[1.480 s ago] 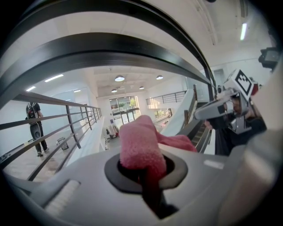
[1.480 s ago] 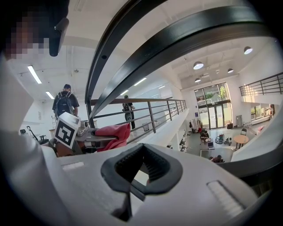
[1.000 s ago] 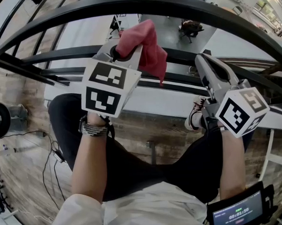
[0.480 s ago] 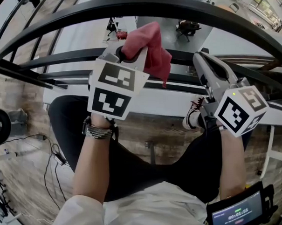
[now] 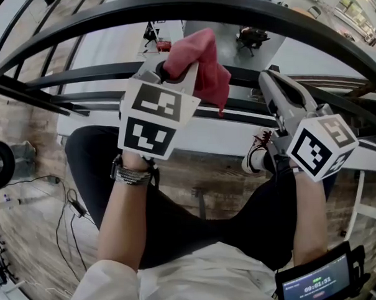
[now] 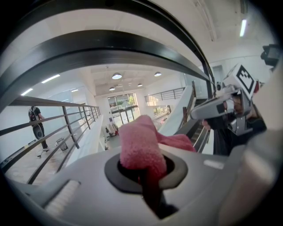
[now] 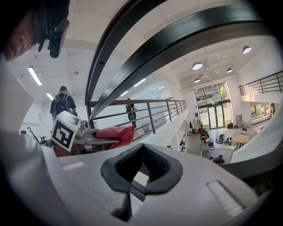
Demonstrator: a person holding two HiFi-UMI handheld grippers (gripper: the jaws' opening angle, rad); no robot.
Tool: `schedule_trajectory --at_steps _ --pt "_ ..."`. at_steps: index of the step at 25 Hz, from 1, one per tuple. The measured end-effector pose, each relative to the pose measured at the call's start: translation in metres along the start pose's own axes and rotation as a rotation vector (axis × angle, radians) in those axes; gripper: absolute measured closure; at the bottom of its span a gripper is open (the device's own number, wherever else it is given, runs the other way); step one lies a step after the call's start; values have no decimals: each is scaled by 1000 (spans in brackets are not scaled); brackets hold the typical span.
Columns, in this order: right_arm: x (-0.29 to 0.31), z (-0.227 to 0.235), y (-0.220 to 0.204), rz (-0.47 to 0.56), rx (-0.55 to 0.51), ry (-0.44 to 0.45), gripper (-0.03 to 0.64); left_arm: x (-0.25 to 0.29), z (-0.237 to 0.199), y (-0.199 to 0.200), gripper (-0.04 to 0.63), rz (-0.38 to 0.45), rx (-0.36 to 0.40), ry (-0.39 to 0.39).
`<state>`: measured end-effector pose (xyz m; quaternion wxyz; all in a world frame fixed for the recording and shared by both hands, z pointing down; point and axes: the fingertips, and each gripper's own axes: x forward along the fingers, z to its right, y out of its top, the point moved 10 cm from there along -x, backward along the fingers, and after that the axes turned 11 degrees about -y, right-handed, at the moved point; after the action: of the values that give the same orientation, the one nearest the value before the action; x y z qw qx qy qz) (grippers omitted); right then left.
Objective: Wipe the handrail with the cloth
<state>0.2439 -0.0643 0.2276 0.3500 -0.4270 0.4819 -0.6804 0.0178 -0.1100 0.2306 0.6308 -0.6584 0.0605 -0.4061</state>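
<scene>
While the person stood at the railing, the left gripper (image 5: 172, 69) was held up at about 11 o'clock in the head view, its jaws pressed together on the red cloth (image 5: 199, 59). A wristband (image 5: 130, 173) circled the wrist behind it. The cloth bunched out of the jaws toward 12 o'clock and one fold hung toward 4 o'clock. It sat just below the curved black handrail (image 5: 244, 7), and the left gripper view showed a gap between cloth (image 6: 139, 150) and rail (image 6: 110, 48). At 3 o'clock of the left gripper, near it but apart, the right gripper (image 5: 278, 86) pointed toward the same rail. Its own view showed the pads closed on each other at the tips (image 7: 141, 170), with nothing between them. A small screen (image 5: 318, 283) glowed at 5 o'clock.
</scene>
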Motion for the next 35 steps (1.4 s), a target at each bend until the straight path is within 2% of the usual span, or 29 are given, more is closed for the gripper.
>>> schedule_trajectory --at_steps 16,35 --pt "12 -8 -3 -33 -23 17 615 -6 -7 -4 568 9 -13 8" --pt "1 8 -10 -39 -15 -37 615 12 12 9 568 7 15 -77"
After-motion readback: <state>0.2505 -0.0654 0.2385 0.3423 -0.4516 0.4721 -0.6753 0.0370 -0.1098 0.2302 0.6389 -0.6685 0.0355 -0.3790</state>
